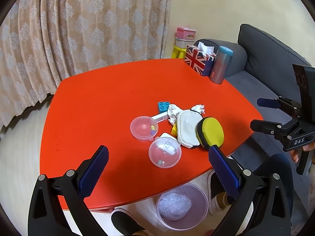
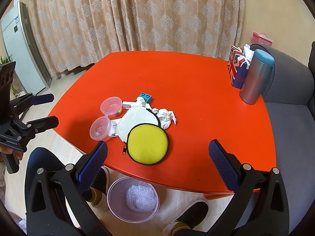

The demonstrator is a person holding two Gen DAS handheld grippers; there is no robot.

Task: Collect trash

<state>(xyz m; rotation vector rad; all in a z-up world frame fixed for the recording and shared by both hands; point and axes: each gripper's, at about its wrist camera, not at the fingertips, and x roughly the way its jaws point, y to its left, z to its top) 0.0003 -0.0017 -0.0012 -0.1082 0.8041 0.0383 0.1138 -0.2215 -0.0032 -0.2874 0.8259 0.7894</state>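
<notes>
Two crumpled white tissues (image 1: 173,112) (image 1: 198,108) lie mid-table in a clutter; the right wrist view shows them too (image 2: 166,118) (image 2: 141,102). Around them are a yellow round pouch (image 1: 211,134) (image 2: 147,144), a white pouch (image 1: 187,129) (image 2: 135,122), two clear plastic capsules (image 1: 144,128) (image 1: 164,151) and a blue brick (image 1: 163,106). A pink-rimmed bin (image 1: 198,196) (image 2: 118,196) holding crinkled plastic stands on the floor under the near table edge. My left gripper (image 1: 158,150) (image 2: 54,109) hovers open and empty above the near edge. My right gripper (image 2: 158,145) (image 1: 256,114) is open and empty too, off the table's side.
The red table (image 1: 98,98) (image 2: 196,90) carries a Union Jack tissue box (image 1: 197,61) and a grey tumbler (image 1: 220,64) at its far corner. A grey sofa (image 2: 291,118) borders that side. A person's legs and shoes (image 2: 189,214) flank the bin. Curtains hang behind.
</notes>
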